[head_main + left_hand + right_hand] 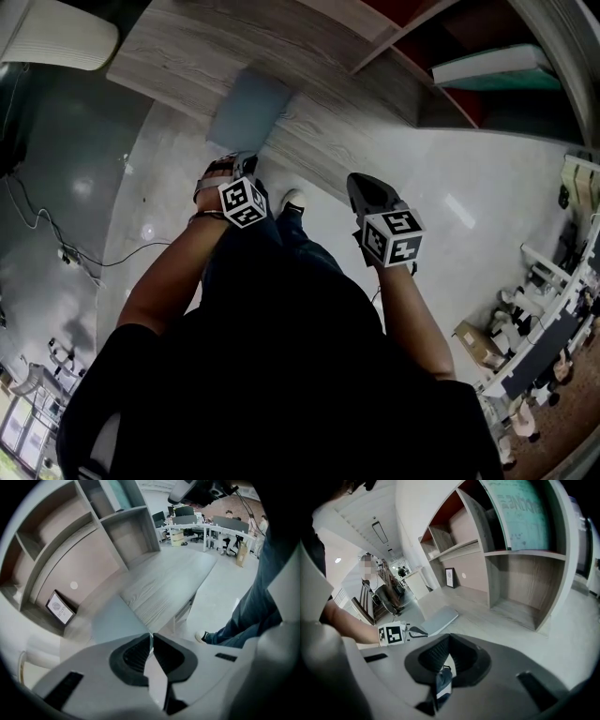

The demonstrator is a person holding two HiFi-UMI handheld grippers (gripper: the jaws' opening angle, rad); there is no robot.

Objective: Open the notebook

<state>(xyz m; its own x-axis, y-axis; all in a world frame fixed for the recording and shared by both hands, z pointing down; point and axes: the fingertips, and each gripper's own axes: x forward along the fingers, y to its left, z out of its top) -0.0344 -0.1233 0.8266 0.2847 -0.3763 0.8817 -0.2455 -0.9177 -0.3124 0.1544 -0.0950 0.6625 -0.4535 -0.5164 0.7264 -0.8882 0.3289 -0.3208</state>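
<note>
In the head view, a grey-blue notebook lies closed on a pale wood-grain counter beside a glossy white floor. The left tool is at the notebook's near edge, and the right tool hangs apart over the floor. The left gripper view shows its tool clenched on the notebook's near corner, with open shelving, a small framed sign and distant desks beyond. The right gripper view shows its tool clenched on nothing, facing the shelving across the counter.
</note>
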